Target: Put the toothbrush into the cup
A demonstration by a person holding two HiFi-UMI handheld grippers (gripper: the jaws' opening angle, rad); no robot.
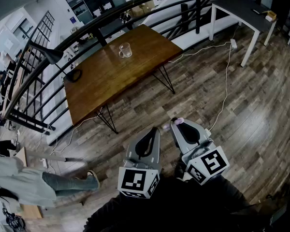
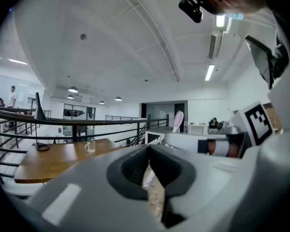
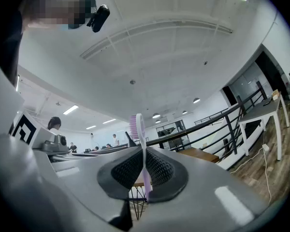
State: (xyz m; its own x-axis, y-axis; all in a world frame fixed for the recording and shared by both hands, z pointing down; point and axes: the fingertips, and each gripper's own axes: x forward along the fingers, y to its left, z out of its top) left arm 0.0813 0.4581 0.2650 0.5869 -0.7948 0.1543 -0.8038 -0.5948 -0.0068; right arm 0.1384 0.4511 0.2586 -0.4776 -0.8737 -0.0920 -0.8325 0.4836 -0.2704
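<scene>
wood plank floor (image 1: 251, 110) on a railed upper level; brown wooden table (image 1: 106, 79) stands well ahead of the person. clear glass cup (image 1: 125, 50) upright near the table's far edge, nothing seen in it. black lamp (image 1: 52, 56) at the table's left end.

right gripper (image 1: 177, 123): held level, jaws clenched on the toothbrush (image 3: 139, 144), pale purple handle pinched between the pads, bristle head sticking out past the tips. toothbrush well apart from the cup.

left gripper (image 1: 153, 129): just beside the right one, jaws drawn together, nothing between them; floor shows through the slit behind the tips.
</scene>
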